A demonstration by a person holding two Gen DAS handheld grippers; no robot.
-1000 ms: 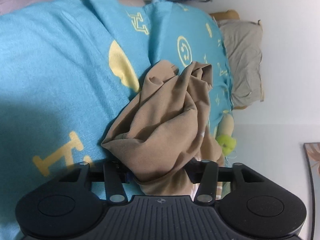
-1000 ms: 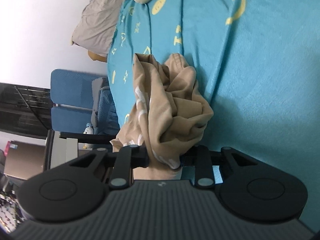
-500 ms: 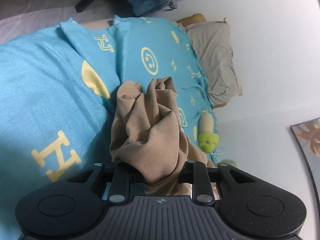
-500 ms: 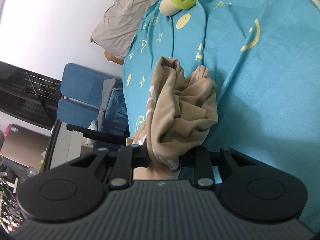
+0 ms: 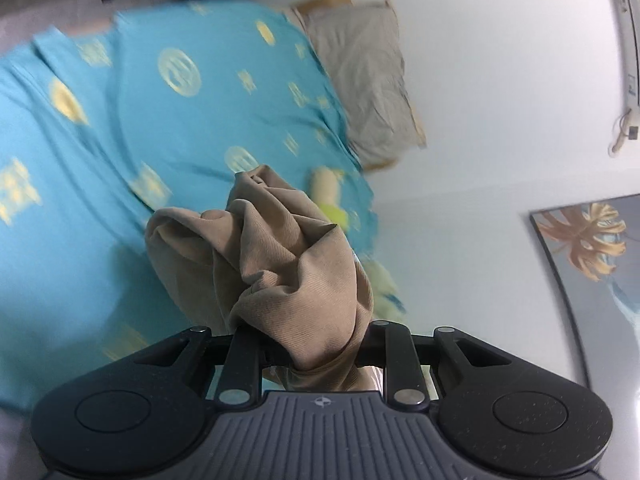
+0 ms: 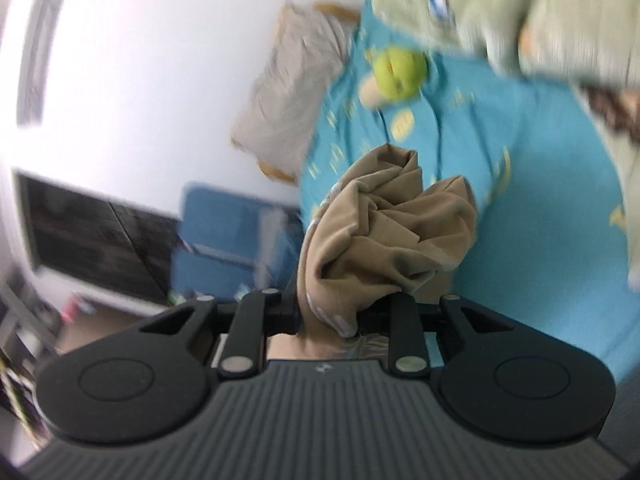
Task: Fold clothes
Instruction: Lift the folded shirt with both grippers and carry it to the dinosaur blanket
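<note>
Holding the crumpled tan ribbed-cotton garment [image 5: 288, 264] bunched above the turquoise patterned bedspread [image 5: 120, 128], you have folded nothing yet (spreading comes first); the left gripper [image 5: 316, 344] and right gripper [image 6: 328, 312] fingers each clench a wad.

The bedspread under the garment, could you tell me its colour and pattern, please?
The bedspread is turquoise with pale yellow symbols, clearest in the left wrist view.

A plain tan garment [image 5: 288, 264] against a turquoise bedspread [image 5: 80, 264] patterned with pale yellow motifs.
</note>
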